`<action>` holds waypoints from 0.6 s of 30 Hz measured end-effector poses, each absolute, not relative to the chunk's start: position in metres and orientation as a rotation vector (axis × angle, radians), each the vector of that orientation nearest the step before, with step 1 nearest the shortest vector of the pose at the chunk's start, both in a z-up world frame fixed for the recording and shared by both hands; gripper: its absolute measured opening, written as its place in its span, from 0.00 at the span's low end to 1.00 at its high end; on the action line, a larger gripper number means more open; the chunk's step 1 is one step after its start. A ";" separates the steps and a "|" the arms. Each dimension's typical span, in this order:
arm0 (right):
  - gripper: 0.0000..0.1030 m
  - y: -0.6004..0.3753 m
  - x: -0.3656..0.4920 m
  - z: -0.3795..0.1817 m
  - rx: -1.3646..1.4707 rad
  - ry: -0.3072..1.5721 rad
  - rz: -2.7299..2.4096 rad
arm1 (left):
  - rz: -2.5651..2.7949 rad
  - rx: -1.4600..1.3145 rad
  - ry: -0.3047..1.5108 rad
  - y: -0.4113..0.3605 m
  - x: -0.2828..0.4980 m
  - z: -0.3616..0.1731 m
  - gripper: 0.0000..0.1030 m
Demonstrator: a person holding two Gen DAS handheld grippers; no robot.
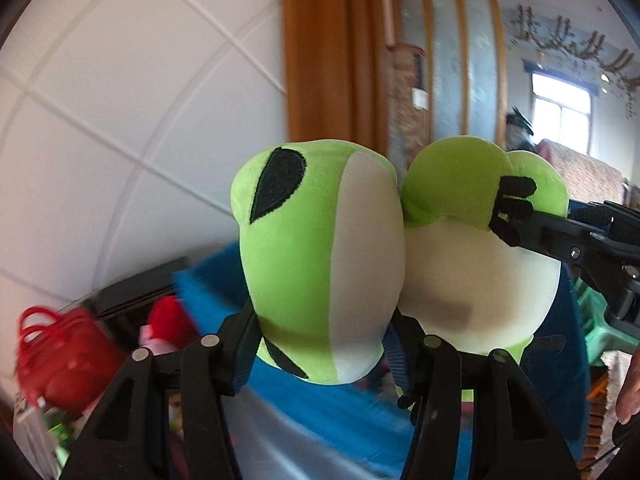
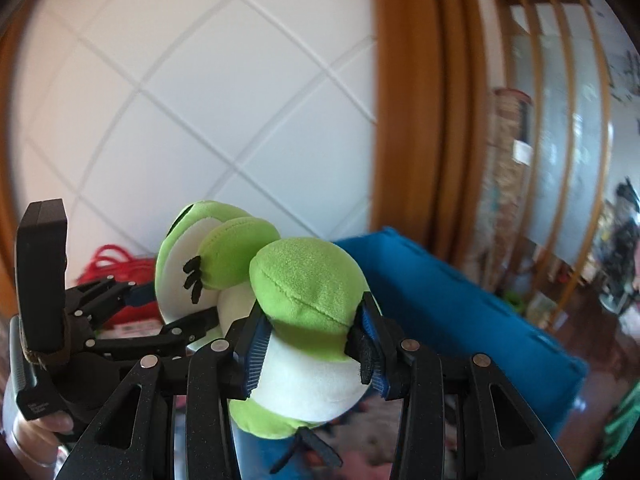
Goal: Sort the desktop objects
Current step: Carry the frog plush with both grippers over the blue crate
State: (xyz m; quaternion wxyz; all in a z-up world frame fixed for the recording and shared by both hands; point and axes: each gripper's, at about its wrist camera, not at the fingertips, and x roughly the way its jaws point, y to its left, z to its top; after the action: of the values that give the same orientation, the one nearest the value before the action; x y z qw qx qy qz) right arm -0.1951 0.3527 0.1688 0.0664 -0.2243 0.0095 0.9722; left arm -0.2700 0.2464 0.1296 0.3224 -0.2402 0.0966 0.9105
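Observation:
Two green and white plush frog pieces are held up in the air, pressed side by side; I cannot tell whether they are joined. My left gripper [image 1: 320,332] is shut on the left plush [image 1: 316,248], which has a black stitched eye. My right gripper [image 2: 312,336] is shut on the other plush [image 2: 308,304], its blue pads pressed into both sides. In the left wrist view the right gripper [image 1: 516,208] comes in from the right onto that second plush [image 1: 472,248]. The right wrist view shows the left gripper [image 2: 168,308] at the left, holding its plush [image 2: 188,264].
A blue fabric bin [image 2: 460,300] stands behind and below the plush, also in the left view [image 1: 212,280]. A red basket [image 1: 56,352] sits at the lower left. Behind are a white tiled wall [image 1: 120,100] and a wooden door frame [image 2: 420,120]. A hand [image 2: 44,428] grips the left gripper.

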 end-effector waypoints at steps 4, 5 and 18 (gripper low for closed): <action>0.41 0.411 -0.198 0.160 -0.756 0.119 2.849 | 2.304 -0.702 0.323 0.309 -0.280 0.121 0.52; 0.41 0.425 -0.200 0.157 -0.777 0.146 2.830 | 2.282 -0.724 0.342 0.319 -0.283 0.118 0.52; 0.41 0.515 -0.230 0.116 -0.968 0.387 2.730 | 2.210 -0.904 0.479 0.399 -0.315 0.093 0.52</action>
State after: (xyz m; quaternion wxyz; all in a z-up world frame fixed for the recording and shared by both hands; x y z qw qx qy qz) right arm -0.2298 0.5148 0.1159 0.1093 -0.3294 0.1316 0.9286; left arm -0.3147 0.3990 0.0928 0.3459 -0.3483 0.1846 0.8514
